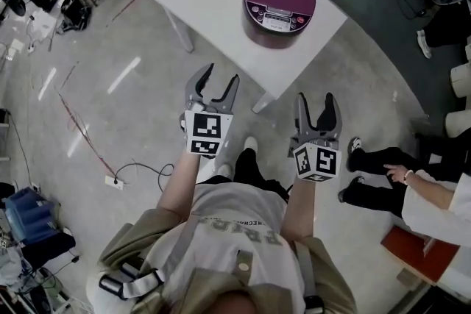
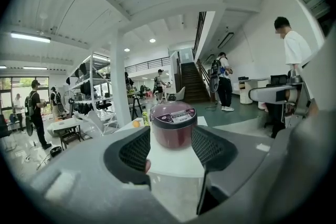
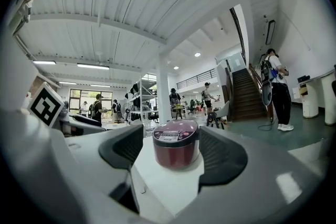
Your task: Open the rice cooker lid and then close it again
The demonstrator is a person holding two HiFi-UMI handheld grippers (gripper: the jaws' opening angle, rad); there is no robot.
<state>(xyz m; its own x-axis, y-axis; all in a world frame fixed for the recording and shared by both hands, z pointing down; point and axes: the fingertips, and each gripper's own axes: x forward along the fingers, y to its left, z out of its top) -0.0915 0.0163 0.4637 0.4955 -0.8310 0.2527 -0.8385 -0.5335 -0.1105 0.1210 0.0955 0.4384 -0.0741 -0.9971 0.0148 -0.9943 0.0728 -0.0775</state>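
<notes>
Purple round rice cooker (image 1: 279, 2) is sitting, lid shut, on the white tabletop (image 1: 213, 0), well apart from both tools. Nearer me, the left gripper (image 1: 222, 77) and the right gripper (image 1: 315, 101) are hovering with jaws half-open and empty. Opening is not yet begun, and I'd say reaching the lid release is coming next.

Head cam: overhead, steep down, wide. Left gripper (image 1: 222, 77) and right gripper (image 1: 316, 101) sit mid-frame; table (image 1: 213, 0) and rice cooker (image 1: 279, 2) are at the top, well ahead. Both gripper cams: roughly level, wide-angle, looking forward along their own jaws, each framing the rice cooker between them from well off. All three share rice cooker and table. Right gripper view's left edge probably catches the left gripper's marker cube (image 3: 46, 105).
</notes>
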